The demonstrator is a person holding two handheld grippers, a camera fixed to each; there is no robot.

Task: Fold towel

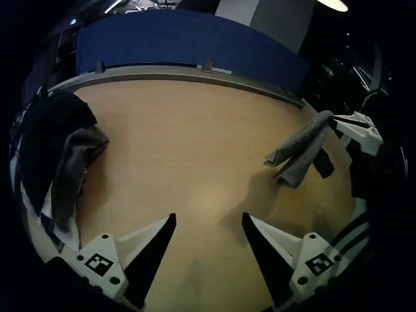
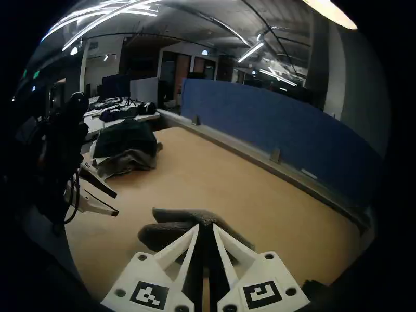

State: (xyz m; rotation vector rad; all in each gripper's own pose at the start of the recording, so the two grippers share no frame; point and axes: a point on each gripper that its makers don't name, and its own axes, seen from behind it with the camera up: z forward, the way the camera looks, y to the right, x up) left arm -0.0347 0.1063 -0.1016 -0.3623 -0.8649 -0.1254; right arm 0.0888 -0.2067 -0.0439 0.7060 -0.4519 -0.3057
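Note:
A grey towel (image 1: 300,148) hangs bunched and lifted off the wooden table (image 1: 197,140), casting a shadow below it. My right gripper (image 1: 338,122) is shut on its upper end at the right side of the left gripper view. In the right gripper view the same towel (image 2: 174,224) droops just past my right gripper (image 2: 206,228), whose fingers are pressed together on it. My left gripper (image 1: 208,218) stands open over bare table with nothing between its fingers. In the right gripper view, that left gripper (image 2: 116,204) is off to the left, held by a dark-sleeved hand (image 2: 60,151).
A pile of dark and grey towels (image 1: 67,156) lies at the table's left end; the right gripper view has this pile (image 2: 125,145) farther back. A blue partition (image 1: 187,44) with a grey rail runs along the table's far edge. More desks stand beyond.

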